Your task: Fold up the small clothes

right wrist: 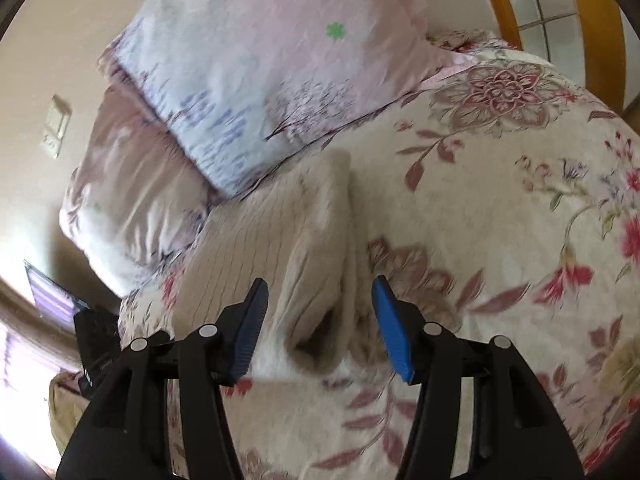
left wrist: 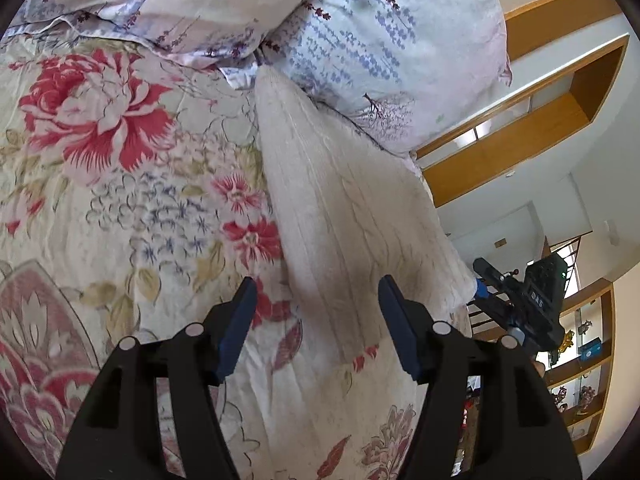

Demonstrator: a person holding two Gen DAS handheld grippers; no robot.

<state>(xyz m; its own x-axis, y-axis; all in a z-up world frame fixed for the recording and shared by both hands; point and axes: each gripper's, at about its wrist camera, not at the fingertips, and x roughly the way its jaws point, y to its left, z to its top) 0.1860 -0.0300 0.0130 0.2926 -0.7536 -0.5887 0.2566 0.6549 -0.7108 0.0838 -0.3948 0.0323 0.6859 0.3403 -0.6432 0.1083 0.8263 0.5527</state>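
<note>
A cream ribbed knit garment (left wrist: pixel 340 208) lies on the floral-printed bedspread (left wrist: pixel 120 184), its far end touching the lavender-printed pillow (left wrist: pixel 384 40); a second pillow (right wrist: pixel 132 196) sits beside that.

We see a bed under a floral bedspread (left wrist: pixel 100 184), with two pale printed pillows (left wrist: pixel 380 40) piled at its far end. To the right stand white walls and wooden shelving (left wrist: pixel 532 136); lower shelves (left wrist: pixel 588 364) hold small ornaments. In the right wrist view, a beige wall carries a light switch (right wrist: pixel 56 128), and daylight, perhaps from a curtained window (right wrist: pixel 16 360), glows near left.
</note>
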